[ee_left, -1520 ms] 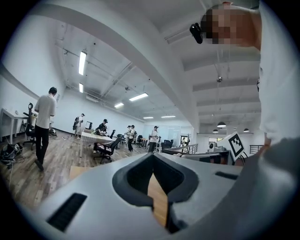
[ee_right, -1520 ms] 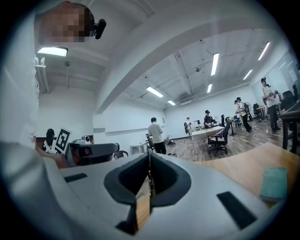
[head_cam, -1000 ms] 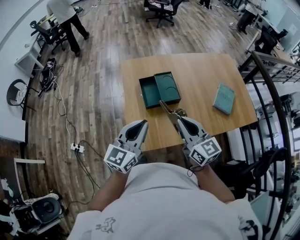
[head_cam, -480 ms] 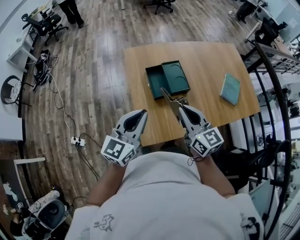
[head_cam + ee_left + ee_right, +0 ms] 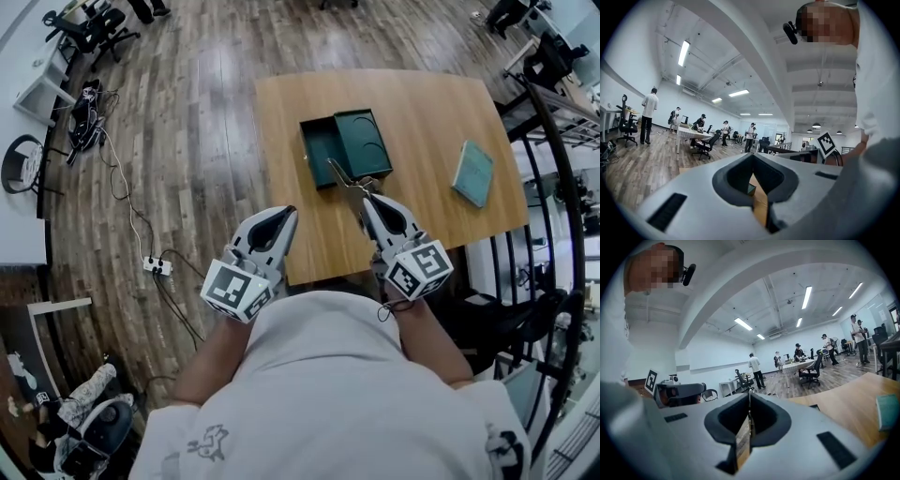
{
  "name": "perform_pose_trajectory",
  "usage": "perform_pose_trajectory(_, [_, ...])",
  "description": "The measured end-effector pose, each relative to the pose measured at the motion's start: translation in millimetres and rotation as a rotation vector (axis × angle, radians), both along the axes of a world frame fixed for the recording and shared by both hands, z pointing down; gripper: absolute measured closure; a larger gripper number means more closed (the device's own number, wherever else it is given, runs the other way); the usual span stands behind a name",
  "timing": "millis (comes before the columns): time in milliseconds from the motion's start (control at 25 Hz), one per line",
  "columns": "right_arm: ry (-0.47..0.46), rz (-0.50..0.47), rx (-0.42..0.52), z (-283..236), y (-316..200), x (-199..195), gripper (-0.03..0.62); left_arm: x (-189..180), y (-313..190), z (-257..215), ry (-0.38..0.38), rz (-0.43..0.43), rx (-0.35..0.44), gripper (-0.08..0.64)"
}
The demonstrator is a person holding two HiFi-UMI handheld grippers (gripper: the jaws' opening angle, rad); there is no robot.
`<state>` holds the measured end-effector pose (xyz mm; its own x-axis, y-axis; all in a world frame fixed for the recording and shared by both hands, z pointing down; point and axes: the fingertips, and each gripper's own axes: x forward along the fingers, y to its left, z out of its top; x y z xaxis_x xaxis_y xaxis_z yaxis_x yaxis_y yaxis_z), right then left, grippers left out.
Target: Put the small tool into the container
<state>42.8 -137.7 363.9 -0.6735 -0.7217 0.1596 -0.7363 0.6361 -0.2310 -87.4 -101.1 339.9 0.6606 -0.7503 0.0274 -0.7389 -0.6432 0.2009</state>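
Two claws hang by the near edge of the wooden table (image 5: pixel 422 122). The right gripper (image 5: pixel 368 199) is clamped on the small tool (image 5: pixel 343 176), whose thin metal tip points at the open green box (image 5: pixel 322 153) just ahead. The left gripper (image 5: pixel 284 214) is closed on nothing. I would carry the tip over the deeper left half, lower it inside, and only then release. What kind of tool it is remains hard to tell, and its rear end is hidden between the jaws.

Right tool (image 5: pixel 749 399) pinches thin metal piece (image 5: pixel 750 422)
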Motion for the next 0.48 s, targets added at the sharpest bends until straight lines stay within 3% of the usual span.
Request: perform_pose_trajectory(480, [0.016, -0.013, -0.08, 30.7, -60.8, 4.5, 0.575, 9.1, -42.4, 26.4, -0.008, -0.031, -0.078, 0.554])
